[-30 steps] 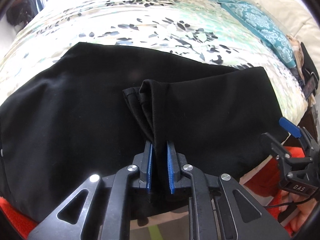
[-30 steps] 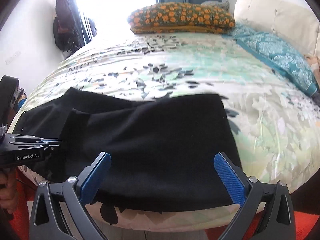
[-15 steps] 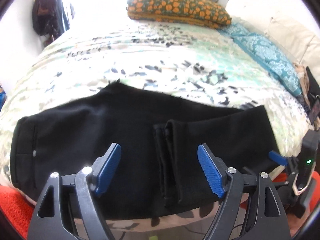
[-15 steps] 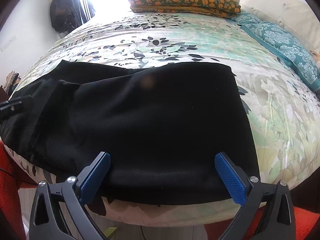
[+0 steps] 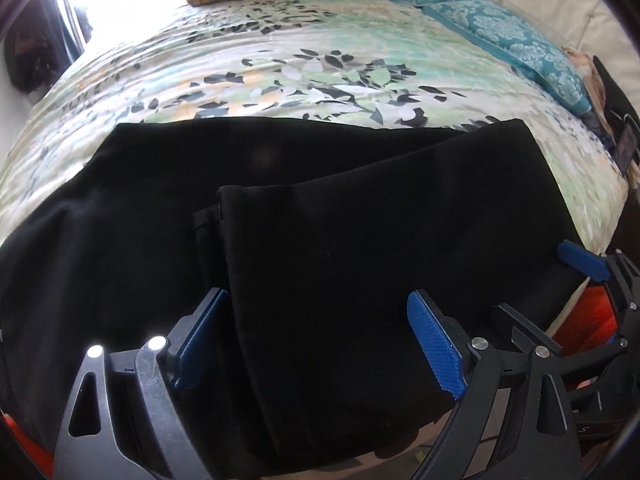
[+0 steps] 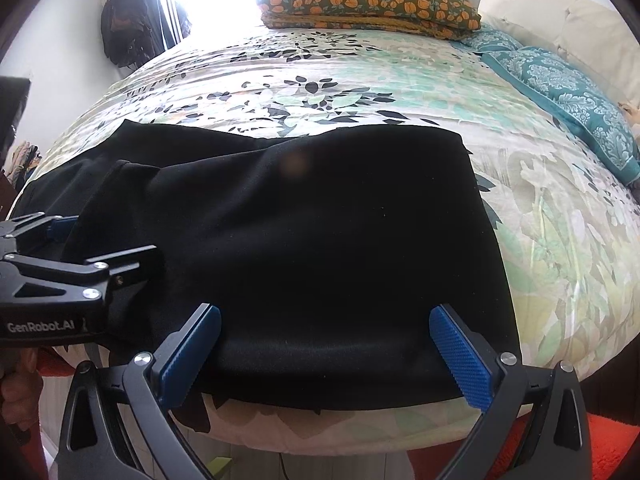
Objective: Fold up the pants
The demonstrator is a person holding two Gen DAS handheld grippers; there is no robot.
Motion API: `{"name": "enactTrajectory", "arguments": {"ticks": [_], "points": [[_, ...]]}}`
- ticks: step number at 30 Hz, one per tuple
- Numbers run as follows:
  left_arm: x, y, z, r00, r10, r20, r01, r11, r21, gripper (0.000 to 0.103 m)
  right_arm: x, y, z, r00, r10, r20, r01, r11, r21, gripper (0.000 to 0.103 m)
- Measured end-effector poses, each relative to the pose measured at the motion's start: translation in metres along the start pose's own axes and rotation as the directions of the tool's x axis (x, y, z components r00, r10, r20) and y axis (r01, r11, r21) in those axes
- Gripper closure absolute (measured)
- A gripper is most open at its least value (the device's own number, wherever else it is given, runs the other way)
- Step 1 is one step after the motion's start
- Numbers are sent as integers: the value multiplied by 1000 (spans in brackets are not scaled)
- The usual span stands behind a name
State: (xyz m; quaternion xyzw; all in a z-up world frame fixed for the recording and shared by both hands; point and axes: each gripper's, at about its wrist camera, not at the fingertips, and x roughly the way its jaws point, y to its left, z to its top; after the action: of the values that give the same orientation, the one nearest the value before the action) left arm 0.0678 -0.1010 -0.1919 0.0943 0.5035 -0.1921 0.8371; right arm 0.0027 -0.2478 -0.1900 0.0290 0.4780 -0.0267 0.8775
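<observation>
The black pants point(image 5: 320, 216) lie folded along the near edge of the bed, the leg ends doubled back over the rest with their hems point(image 5: 224, 208) near the middle. They also show in the right wrist view point(image 6: 320, 240). My left gripper point(image 5: 316, 344) is open and empty, just above the folded layer at the bed's edge. My right gripper point(image 6: 324, 352) is open and empty at the near edge of the fold's right part. It shows in the left wrist view point(image 5: 588, 268), and the left one in the right wrist view point(image 6: 68, 256).
The pants rest on a floral bedspread point(image 6: 340, 80). An orange-flowered pillow point(image 6: 372, 0) lies at the far side and teal pillows point(image 6: 568, 92) along the right by a cream headboard point(image 6: 568, 20). Orange-red floor covering point(image 6: 612, 448) shows below the bed edge.
My left gripper has let go of the pants' leg ends and opened, then moved closer over the folded layer. The right gripper stayed open and shifted slightly.
</observation>
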Motion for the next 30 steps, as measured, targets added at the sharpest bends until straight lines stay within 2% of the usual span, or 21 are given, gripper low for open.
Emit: {"name": "enactTrajectory", "arguments": {"ticks": [3,7,12,16,19,21,23,27,30], "points": [[-5,-3,1,1000,6,-8,-6,1000,13,11,1,1,1,1000,-5,-2,5,1000,-1,0],[-31,4,3,998,-29,54,30,999,-29,11,-5,-3,6,1000,8,-6,-8,1000,13,0],[-56,5,2,992,-49,114,50,999,-6,11,-34,-15,9,996,0,87,-6,998,69,0],[-47,0,-11,995,-32,90,28,999,40,11,-46,-22,8,993,-34,116,23,995,94,0],[-26,0,-18,1000,-3,31,1,999,46,11,-34,-21,7,997,-47,55,42,995,92,0],[-12,4,-22,1000,-10,-7,10,999,32,9,-21,-19,4,998,-55,-4,55,996,76,0],[-8,11,-22,1000,-28,-7,28,1000,-5,6,-12,-14,0,997,-73,-38,74,996,46,0],[-16,14,-19,1000,-30,4,30,999,-18,8,-20,-15,1,997,-72,-1,72,996,53,0],[-32,19,-20,998,-52,48,53,998,-36,8,-40,-16,4,995,-70,78,64,995,72,0]]}}
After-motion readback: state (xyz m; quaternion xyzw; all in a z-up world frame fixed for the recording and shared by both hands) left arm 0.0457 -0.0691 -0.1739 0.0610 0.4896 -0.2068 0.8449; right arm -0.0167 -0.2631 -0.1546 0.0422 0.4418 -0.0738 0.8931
